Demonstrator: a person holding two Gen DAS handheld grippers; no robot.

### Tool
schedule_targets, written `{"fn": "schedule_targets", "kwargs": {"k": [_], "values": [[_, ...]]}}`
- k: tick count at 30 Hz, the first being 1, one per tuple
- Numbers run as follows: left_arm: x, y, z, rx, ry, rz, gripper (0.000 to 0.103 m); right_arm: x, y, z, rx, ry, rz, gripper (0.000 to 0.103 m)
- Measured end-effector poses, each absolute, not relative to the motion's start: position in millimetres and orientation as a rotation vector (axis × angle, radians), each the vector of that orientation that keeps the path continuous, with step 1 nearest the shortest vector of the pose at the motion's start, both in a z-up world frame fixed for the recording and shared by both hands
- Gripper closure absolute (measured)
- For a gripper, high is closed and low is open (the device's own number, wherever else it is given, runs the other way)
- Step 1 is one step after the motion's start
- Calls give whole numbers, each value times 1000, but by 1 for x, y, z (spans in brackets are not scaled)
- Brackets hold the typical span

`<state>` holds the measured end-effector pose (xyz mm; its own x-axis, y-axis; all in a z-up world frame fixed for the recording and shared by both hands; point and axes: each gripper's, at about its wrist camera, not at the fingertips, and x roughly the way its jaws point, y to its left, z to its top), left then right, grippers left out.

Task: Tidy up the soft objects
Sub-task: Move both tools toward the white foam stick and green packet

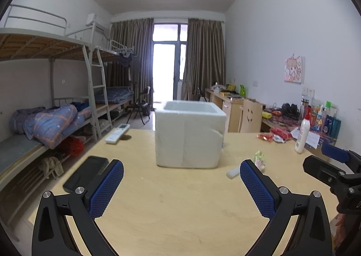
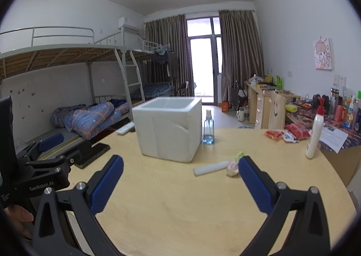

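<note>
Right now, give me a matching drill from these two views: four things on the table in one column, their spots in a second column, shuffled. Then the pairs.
Things:
1. foam box
2. phone
3. spray bottle
4. lotion bottle

Places:
A. near the table's right edge, beside the red snack packets
B. middle of the table, open top
C. right behind the box's right side, clear view only from the right wrist
D. left edge of the table, lying flat

Pairs: 1-B, 2-D, 3-C, 4-A
</note>
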<state>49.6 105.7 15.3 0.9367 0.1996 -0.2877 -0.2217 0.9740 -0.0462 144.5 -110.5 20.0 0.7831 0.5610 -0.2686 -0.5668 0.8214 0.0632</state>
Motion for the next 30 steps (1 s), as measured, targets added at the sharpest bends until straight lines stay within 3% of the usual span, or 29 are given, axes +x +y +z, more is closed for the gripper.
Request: {"fn": "schedule_targets", "kwargs": {"k": [10,30], "values": [[75,87,-12,-65,347,166,0,161,-121,-9,-14,362,580,0],[160,46,-11,-25,456,16,0,199,-165,-10,40,430,428,0]]}}
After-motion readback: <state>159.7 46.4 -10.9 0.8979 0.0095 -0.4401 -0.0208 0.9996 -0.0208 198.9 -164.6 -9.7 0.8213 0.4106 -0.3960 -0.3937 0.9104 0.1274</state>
